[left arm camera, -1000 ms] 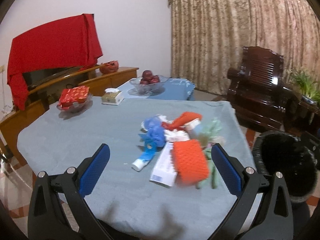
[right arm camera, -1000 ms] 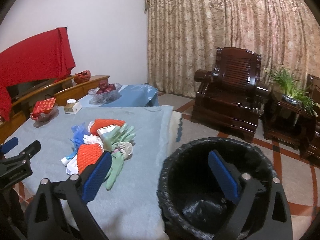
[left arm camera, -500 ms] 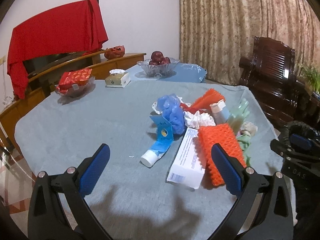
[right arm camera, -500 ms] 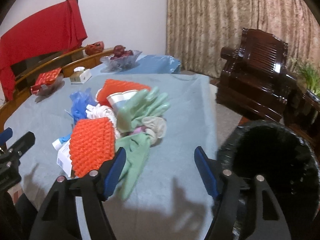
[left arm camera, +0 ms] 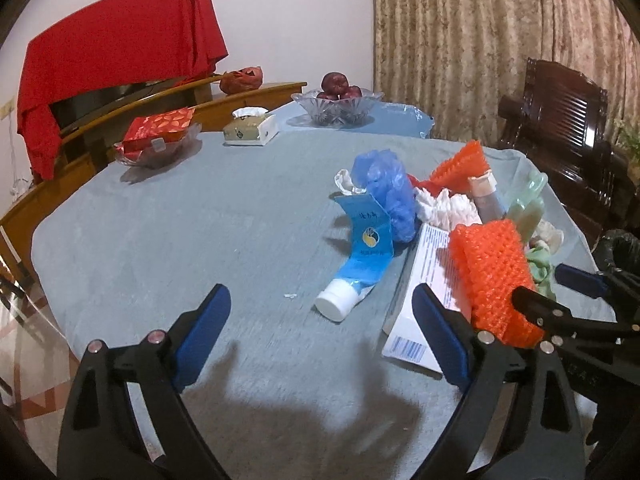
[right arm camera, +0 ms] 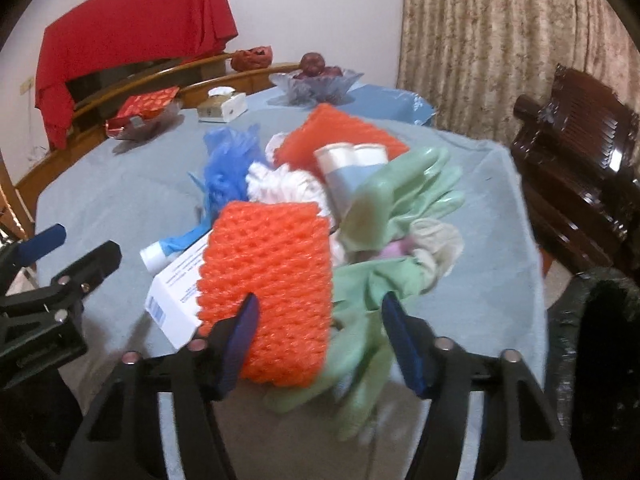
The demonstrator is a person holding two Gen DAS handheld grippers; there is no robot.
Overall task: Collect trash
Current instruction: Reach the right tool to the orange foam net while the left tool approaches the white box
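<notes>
between the narrowing jaws of the right tool (right arm camera: 320,340) lie an orange foam net (right arm camera: 268,280) and a green glove (right arm camera: 360,344) from the trash heap on the surface (left arm camera: 180,220), not yet pinched, while the left tool (left arm camera: 320,332), closing slightly but still wide and empty, faces a blue tube (left arm camera: 356,264), likely next.

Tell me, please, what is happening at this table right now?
A person is clearing a pile of trash off a grey-covered table with two handheld grippers. The right gripper is closing around the near end of the orange foam net and the green rubber glove. The left gripper, also narrowing but empty, points at the toothpaste tube. The black-lined bin waits at the table's right edge.
</notes>
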